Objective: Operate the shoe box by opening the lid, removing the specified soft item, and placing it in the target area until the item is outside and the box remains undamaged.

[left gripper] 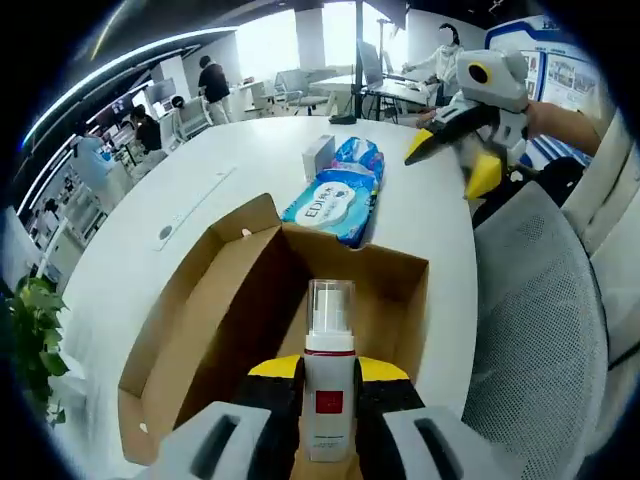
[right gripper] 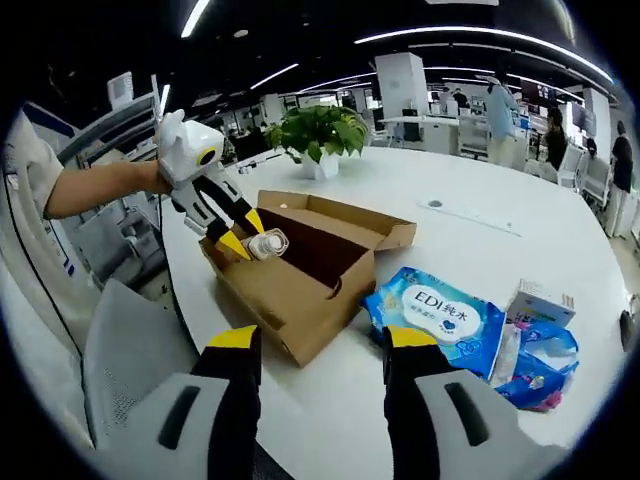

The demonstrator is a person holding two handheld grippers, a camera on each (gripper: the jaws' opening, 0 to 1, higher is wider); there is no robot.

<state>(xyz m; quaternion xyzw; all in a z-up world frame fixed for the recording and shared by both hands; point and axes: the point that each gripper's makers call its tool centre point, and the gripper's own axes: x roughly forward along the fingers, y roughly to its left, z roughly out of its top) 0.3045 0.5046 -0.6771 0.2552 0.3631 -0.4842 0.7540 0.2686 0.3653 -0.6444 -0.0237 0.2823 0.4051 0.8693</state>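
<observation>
The left tool [left gripper: 330, 385] clamps a white pump bottle [left gripper: 329, 370] upright between its jaws, directly above the open cardboard shoe box [left gripper: 250, 300] on the white worktop [left gripper: 200, 190]. The right tool [right gripper: 322, 350], jaws spread wide and empty, hovers just short of the box, with a blue wipes pack [right gripper: 440, 315] off to its right.
</observation>
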